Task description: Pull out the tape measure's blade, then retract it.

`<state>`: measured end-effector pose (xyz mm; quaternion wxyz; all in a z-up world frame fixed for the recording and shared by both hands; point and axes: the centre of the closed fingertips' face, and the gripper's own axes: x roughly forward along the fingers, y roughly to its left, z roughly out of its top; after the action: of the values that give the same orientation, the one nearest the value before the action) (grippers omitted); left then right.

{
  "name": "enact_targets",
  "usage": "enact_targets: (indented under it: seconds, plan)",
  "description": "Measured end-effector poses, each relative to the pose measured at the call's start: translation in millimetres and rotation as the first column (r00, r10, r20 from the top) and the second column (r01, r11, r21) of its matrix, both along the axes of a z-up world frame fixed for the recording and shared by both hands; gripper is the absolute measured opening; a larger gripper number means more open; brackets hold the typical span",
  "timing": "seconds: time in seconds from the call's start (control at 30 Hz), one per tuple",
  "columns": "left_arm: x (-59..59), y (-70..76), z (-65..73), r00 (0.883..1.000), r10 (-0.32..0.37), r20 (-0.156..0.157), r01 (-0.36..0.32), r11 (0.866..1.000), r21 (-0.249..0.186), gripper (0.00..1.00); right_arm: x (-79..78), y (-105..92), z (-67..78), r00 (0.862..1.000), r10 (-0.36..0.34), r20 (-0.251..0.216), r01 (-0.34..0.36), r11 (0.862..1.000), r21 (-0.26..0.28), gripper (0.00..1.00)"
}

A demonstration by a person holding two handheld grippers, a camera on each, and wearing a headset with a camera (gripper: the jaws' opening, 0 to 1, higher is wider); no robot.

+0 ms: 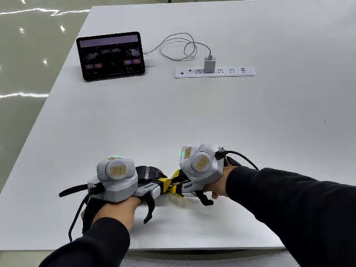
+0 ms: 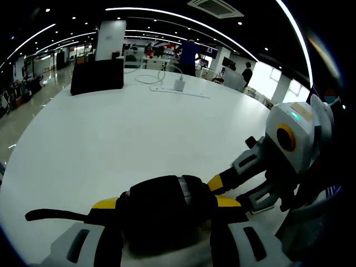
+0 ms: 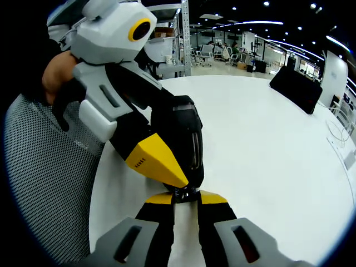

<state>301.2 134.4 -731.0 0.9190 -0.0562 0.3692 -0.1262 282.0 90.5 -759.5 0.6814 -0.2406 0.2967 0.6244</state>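
Note:
A black tape measure [image 1: 149, 173] lies near the table's front edge, between my two grippers. My left gripper [image 1: 160, 186] is shut on its case, and in the left gripper view the yellow-tipped jaws hug the black case [image 2: 167, 214] on both sides. My right gripper [image 1: 177, 182] meets it from the right. In the right gripper view my right gripper [image 3: 186, 198] is shut on the small blade tip at the bottom of the case [image 3: 186, 130]. No length of blade shows between case and tip. The left gripper's yellow finger [image 3: 157, 160] lies across the case.
A dark tablet [image 1: 111, 55] stands at the back left of the white table [image 1: 250, 122]. A white power strip [image 1: 233, 72] with a charger and looped cable lies behind the middle. A mesh chair back [image 3: 50, 183] sits beside the near table edge.

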Motion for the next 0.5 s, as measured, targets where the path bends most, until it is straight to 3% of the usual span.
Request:
enact_targets:
  seconds: [0.5]
  plan:
    - [-0.2,-0.6,0.8,1.000,-0.003,0.004,0.003,1.000,-0.010,0.61,0.1,0.9,-1.0,1.000,-0.020,0.013,0.020,1.000,-0.023,0.12]
